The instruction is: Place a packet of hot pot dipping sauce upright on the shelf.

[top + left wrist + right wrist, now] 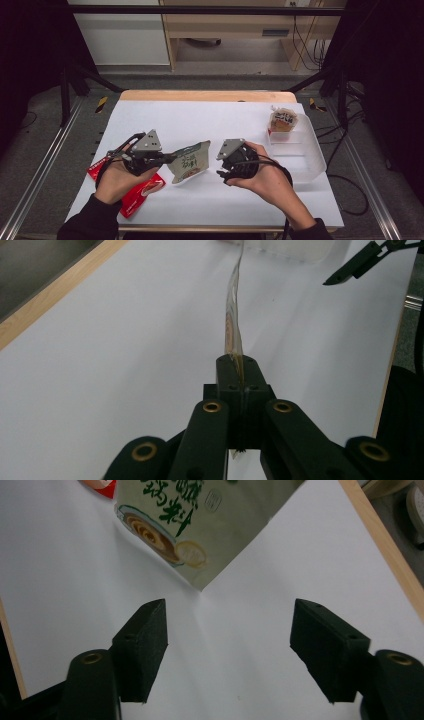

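White sheet (pixel 200 200) spread over a wooden table (pixel 207 95), bare pale wood showing as a strip along the far edge. Black frame rails to either side, grey floor beyond, light-wood furniture and trailing cables at the back of the room. Held above the sheet near the middle: a green sachet (pixel 190 162) printed with a bowl picture, pinched at one edge by the left gripper (pixel 167 158), jaws pressed fully together on it; seen edge-on in the left gripper view (pixel 234 315), running away from the clamped pads. Facing it from just beside, the right gripper (pixel 223 174), jaws wide apart with nothing between them, the sachet's lower corner (pixel 200 582) just ahead of the gap. Flat on the sheet under the left hand (pixel 117 182), a red packet (pixel 142 192). At the right edge of the sheet, a clear plastic tray (pixel 312 162), with an orange-brown sachet (pixel 283 120) propped at its far end.
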Available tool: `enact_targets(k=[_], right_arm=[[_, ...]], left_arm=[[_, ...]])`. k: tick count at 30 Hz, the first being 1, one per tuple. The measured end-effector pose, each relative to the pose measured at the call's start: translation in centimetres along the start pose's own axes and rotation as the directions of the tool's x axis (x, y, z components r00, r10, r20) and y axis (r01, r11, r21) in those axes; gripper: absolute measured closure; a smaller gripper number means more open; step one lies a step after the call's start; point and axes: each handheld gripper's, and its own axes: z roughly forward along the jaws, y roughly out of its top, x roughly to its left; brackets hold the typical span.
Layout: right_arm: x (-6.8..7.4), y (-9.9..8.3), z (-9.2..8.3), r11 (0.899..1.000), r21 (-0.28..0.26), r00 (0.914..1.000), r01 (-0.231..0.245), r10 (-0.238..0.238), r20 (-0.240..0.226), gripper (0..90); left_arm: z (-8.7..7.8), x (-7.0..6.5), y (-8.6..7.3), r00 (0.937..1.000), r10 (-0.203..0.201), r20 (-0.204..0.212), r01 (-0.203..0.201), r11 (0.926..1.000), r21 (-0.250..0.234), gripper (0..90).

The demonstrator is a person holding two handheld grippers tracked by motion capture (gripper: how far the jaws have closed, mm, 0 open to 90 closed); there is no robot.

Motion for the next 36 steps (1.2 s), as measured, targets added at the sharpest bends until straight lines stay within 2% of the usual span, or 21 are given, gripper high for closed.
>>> enact_targets(k=[7,15,17,18,19,22,25,29,31,32,36], right_arm=[[-0.9,2.5,-0.1,0.996,0.019,0.9964,0.083,-0.083,-0.017,36.4],[0.0,4.0,0.8,0.986,0.043,0.986,0.159,-0.156,-0.06,57.9],[0.0,4.2,1.0,0.986,0.041,0.9849,0.164,-0.161,-0.063,64.4],[0.1,4.3,1.1,0.984,0.041,0.9835,0.172,-0.169,-0.065,72.0],[0.1,4.4,1.1,0.982,0.041,0.9816,0.184,-0.181,-0.06,75.4],[0.1,4.6,1.0,0.983,0.03,0.9818,0.184,-0.182,-0.055,87.0],[0.2,4.7,0.8,0.985,0.022,0.9845,0.171,-0.169,-0.045,89.3],[0.1,5.1,0.3,0.981,0.026,0.9814,0.19,-0.189,-0.033,90.0],[-0.1,5.3,0.0,0.98,0.033,0.9804,0.196,-0.195,-0.026,90.0],[-0.2,5.4,-0.1,0.98,0.033,0.9809,0.194,-0.193,-0.024,90.0],[-0.9,5.5,-0.7,0.979,0.054,0.9804,0.197,-0.197,-0.007,90.0]], left_arm=[[0.2,-0.4,0.6,0.9996,0.026,0.011,-0.026,0.9996,0.012,90.0],[0.5,-1.0,1.1,0.9986,0.045,0.026,-0.046,0.9989,0.012,90.0],[0.6,-1.0,1.2,0.9987,0.044,0.026,-0.044,0.999,0.007,90.0],[0.6,-1.0,1.2,0.9987,0.044,0.028,-0.044,0.999,0.007,90.0],[0.6,-1.0,1.2,0.9988,0.042,0.026,-0.042,0.9991,0.006,90.0],[0.6,-0.8,1.2,0.9992,0.03,0.027,-0.03,0.9996,-0.001,90.0],[0.5,-0.6,1.1,0.9996,0.015,0.023,-0.014,0.9998,-0.016,90.0],[0.5,-0.5,1.0,0.9999,-0.004,0.012,0.005,0.999,-0.045,89.6],[0.4,-0.4,0.9,0.9999,-0.013,-0.001,0.013,0.9976,-0.069,83.2],[0.3,-0.5,0.8,0.9996,-0.025,-0.013,0.024,0.9949,-0.098,77.8],[0.1,-0.4,0.2,0.9979,-0.053,-0.036,0.047,0.9864,-0.158,49.1]])
